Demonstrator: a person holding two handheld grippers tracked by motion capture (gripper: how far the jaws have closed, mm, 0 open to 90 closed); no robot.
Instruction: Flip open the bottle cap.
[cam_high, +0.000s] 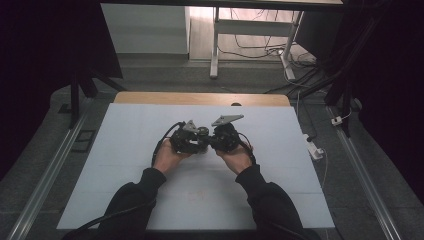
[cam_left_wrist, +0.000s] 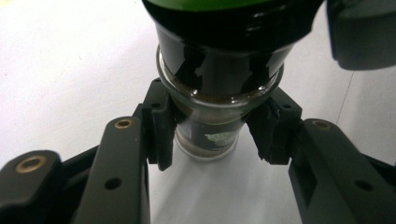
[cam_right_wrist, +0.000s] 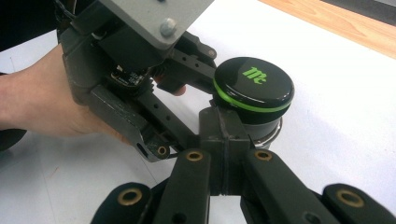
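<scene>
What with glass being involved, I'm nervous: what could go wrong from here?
1. The left tool pinches the glass jar only with its small pads on the narrower part away from the lid, so the jar might slip or tilt.
2. The right tool, jaws shut, sits close beside the jar just under the black lid; a nudge could push the jar out of that grip.

a small glass jar with dark contents and a black cap, green-ringed with a green logo on top, stands upright. it sits just above the white tabletop, near its centre, slightly toward 12 o'clock.
</scene>
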